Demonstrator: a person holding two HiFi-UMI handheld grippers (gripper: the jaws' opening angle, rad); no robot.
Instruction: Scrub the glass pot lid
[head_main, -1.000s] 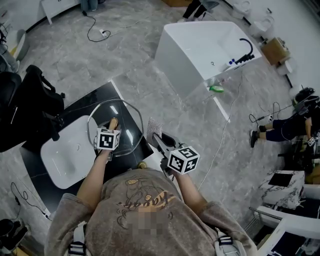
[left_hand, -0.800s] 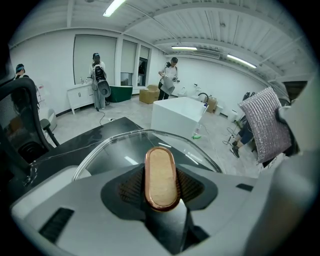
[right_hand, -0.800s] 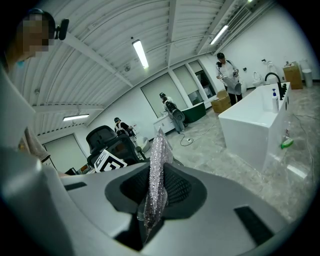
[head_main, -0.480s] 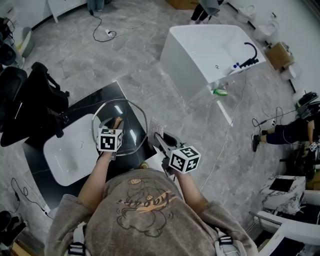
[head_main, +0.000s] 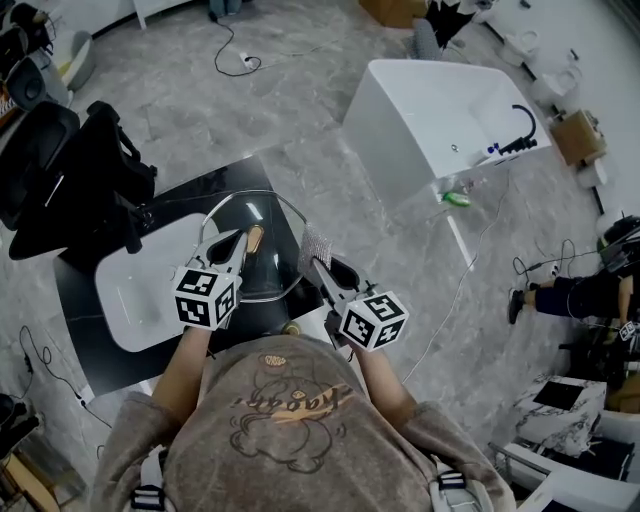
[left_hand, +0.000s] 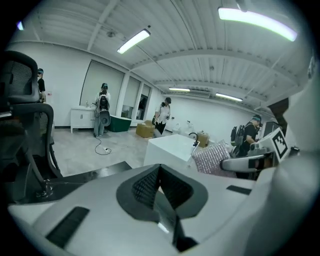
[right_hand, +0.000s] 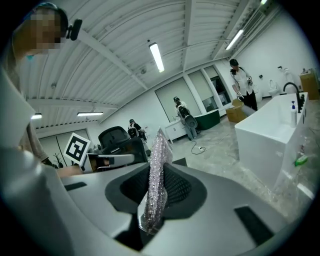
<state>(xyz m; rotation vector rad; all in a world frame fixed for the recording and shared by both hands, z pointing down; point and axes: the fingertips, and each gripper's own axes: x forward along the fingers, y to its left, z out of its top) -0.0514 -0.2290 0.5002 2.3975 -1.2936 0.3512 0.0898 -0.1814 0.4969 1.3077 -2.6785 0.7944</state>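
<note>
We note: L gripper (head_main: 236, 243) just snapped shut, empty, over lid (head_main: 272, 272); R gripper (head_main: 318, 268) clamps scrub pad (head_main: 313, 244) beside lid.

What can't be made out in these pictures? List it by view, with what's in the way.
- Head view: whether the left hand-held gripper, jaws just closed, pinches the glass pot lid; the gripper covers the spot beside the wooden knob.
- Left gripper view: no lid recognisable; shut jaws and gripper body fill the bottom.
- Head view: green item by the white tub, too small to name.
</note>
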